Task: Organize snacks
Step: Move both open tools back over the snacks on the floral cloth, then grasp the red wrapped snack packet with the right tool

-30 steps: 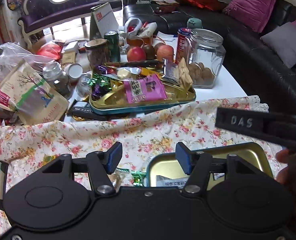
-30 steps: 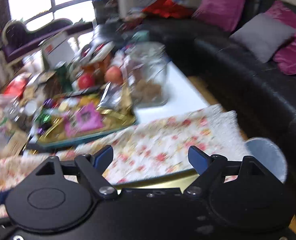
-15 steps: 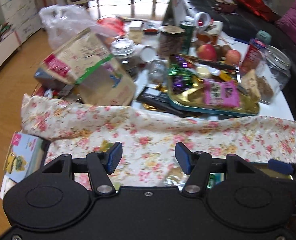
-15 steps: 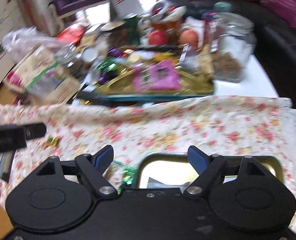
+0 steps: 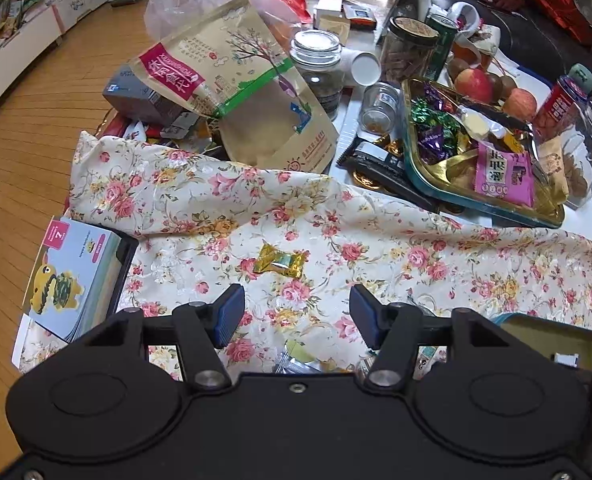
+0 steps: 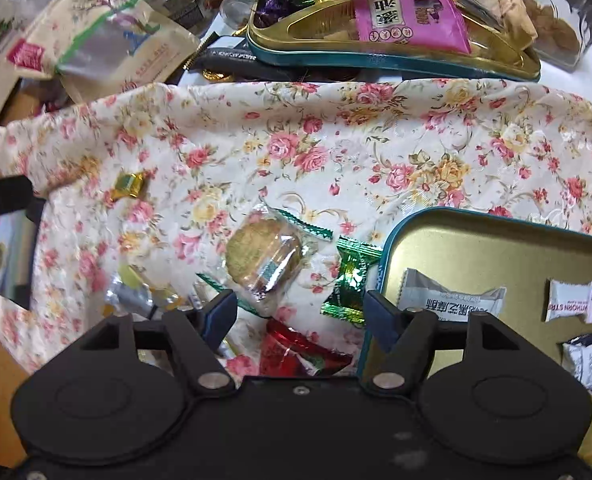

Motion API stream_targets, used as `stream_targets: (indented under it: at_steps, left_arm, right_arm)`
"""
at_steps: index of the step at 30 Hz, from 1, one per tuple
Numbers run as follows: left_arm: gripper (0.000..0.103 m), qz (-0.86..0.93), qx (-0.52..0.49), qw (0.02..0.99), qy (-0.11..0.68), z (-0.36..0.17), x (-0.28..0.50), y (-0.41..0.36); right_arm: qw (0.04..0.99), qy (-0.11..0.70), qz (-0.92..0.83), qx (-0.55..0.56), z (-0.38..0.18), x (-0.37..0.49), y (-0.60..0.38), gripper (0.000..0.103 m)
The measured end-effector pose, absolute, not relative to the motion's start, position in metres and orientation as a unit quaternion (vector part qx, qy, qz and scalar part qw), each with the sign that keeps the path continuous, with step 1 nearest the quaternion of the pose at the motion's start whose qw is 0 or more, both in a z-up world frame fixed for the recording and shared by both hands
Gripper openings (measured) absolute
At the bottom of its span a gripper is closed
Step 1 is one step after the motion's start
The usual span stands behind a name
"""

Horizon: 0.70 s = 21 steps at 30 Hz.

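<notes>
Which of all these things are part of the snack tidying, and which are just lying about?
Part of the job:
- gold-wrapped candy on floral cloth
- clear-wrapped round biscuit
- green foil sweet
- gold tin tray with teal rim

Just lying about:
- red apple
- green drink can
- cartoon booklet

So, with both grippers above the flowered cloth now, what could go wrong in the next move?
1. The right gripper is closing with the wrapped cookie, green candy and red candy crowded around it; it might catch two, or crush the cookie.
2. Its right finger is close to the tin tray rim and could knock it.
3. The cloth is wrinkled; the left gripper may pinch fabric under the gold candy.
</notes>
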<state>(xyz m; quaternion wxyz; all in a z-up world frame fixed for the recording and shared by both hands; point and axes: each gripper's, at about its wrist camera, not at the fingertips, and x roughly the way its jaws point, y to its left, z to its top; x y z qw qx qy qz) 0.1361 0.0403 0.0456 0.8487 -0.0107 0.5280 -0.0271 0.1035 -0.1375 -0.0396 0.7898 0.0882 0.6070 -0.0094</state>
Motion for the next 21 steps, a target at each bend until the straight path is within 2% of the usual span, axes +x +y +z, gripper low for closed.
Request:
stream_targets:
  at_steps: [7,13,14,15,18,21]
  left_arm:
    - [0.062,-0.034,-0.004,0.839,0.544,0.042,0.136,0.039]
    - [0.062,-0.030,-0.004,0.838,0.545,0.043,0.136,0.042]
    - [0.062,-0.029,-0.006,0.838,0.545,0.043,0.137,0.043]
    - [0.062,-0.026,-0.007,0.838,0.545,0.043,0.137,0.045]
    - [0.062,-0.017,-0.009,0.842,0.539,0.046,0.139,0.050]
    - [0.062,-0.008,-0.014,0.846,0.532,0.048,0.141,0.055]
  right_arm:
    - [0.773,0.616,-0.019,0.150,-0.052,0.116,-0.152,0.069]
    - [0.768,0.622,-0.039,0.146,-0.067,0.126,-0.145,0.069]
    - [0.765,0.625,-0.045,0.150,-0.071,0.128,-0.143,0.069]
    - [0.770,0.620,-0.050,0.145,-0.073,0.130,-0.139,0.074]
    - [0.778,0.613,-0.054,0.126,-0.075,0.137,-0.123,0.075]
    - [0.769,0.617,-0.007,0.170,-0.078,0.144,-0.107,0.076]
